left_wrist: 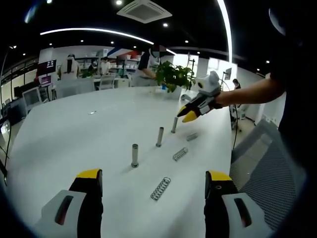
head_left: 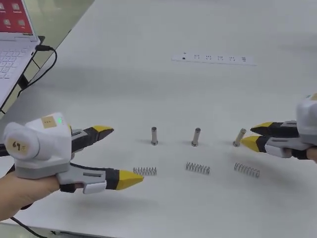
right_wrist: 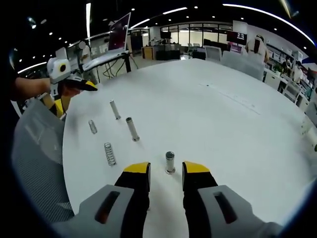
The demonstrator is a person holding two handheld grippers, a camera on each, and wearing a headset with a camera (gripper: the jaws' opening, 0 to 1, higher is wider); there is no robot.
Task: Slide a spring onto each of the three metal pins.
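Three short metal pins stand upright in a row on the white table: the left pin (head_left: 154, 136), the middle pin (head_left: 196, 137) and the right pin (head_left: 239, 137). In front of each lies a loose spring: the left spring (head_left: 145, 171), the middle spring (head_left: 198, 168) and the right spring (head_left: 246, 170). My left gripper (head_left: 118, 154) is open wide just left of the left spring (left_wrist: 160, 188), which lies ahead between its jaws. My right gripper (head_left: 254, 135) is open a little, and the right pin (right_wrist: 170, 162) stands just past its tips without touching them.
A laptop (head_left: 12, 39) sits at the far left with a black cable (head_left: 44, 64) trailing from it. A white power strip (head_left: 213, 58) lies further back on the table. The table's front edge runs close below my left gripper.
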